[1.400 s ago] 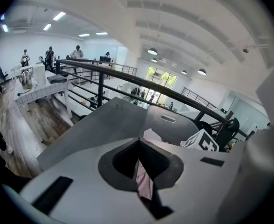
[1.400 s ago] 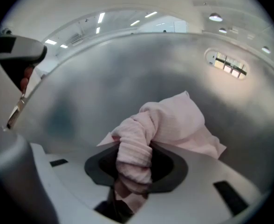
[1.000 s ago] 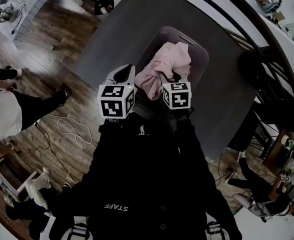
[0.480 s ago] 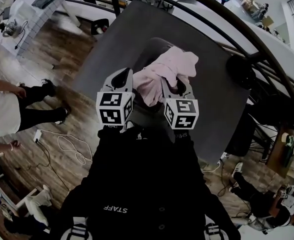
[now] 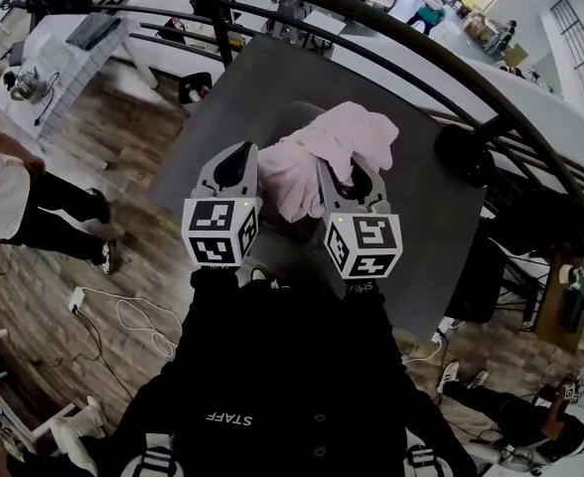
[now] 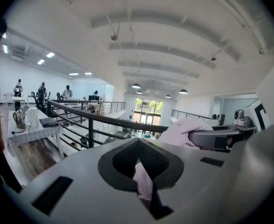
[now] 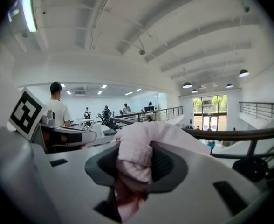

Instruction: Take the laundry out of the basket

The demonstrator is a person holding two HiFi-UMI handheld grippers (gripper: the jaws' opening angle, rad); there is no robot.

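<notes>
**A:** What does the head view give that the gripper views lack?

**B:** The layout from above. The left gripper [image 5: 240, 153] and right gripper [image 5: 350, 172] are side by side. The pink garment [image 5: 317, 152] is bunched between and ahead of their jaws, over a dark grey table [image 5: 426, 217]. A bit of the basket [image 5: 290, 117] rim shows beyond the left jaws. The cloth covers most of it, so I cannot tell whether the garment's lower end is clear of it.

**A:** And the gripper views?

**B:** They face out almost level, across a railing [image 6: 90, 112] into a bright hall, so the table and basket are out of sight there. What they show is the grip itself. In the left gripper view the jaws are almost together, with only a thin strip of the pink cloth pinched between them. In the right gripper view the jaws are partly apart. A thick wad of the same cloth fills the gap, pressed on both sides and bulging above the jaws.

**A:** Does each see the other?

**B:** Yes. From the left, the right gripper sits off to the right of the jaws with cloth heaped on it. From the right, the left one lies to the left of the jaws, and a person in a white shirt [image 7: 58, 110] stands beyond it.

**A:** How does the garment look?

**B:** Pale pink, soft and crumpled, draped in loose folds from one pair of jaws to the other.
</notes>
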